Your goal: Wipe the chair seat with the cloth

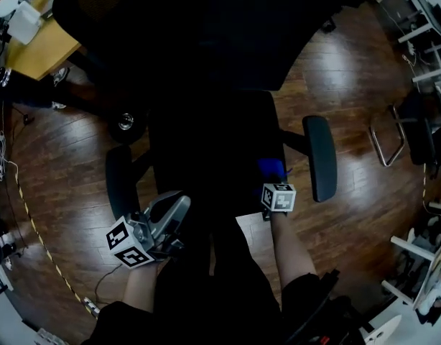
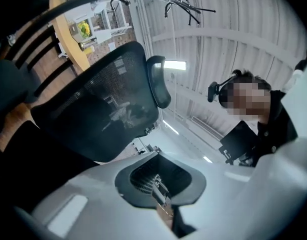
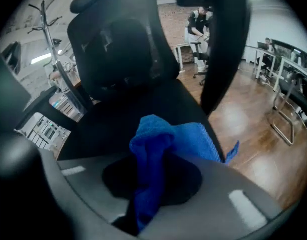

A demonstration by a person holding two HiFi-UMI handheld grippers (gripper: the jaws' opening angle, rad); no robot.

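We log the right gripper (image 3: pixel 143 206) clamped on the cloth (image 3: pixel 166 141), bunched just ahead of its jaws over the chair seat (image 1: pixel 206 157), near its right edge; bare seat runs ahead-left. The left gripper (image 2: pixel 161 199), jaws together and empty, points up, away.

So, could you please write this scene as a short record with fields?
chair seat: black, in front of the person
cloth: blue, lying at the seat's right side
right tool: shut on the cloth
left tool: shut, empty, aimed upward toward the backrest
floor: dark wood
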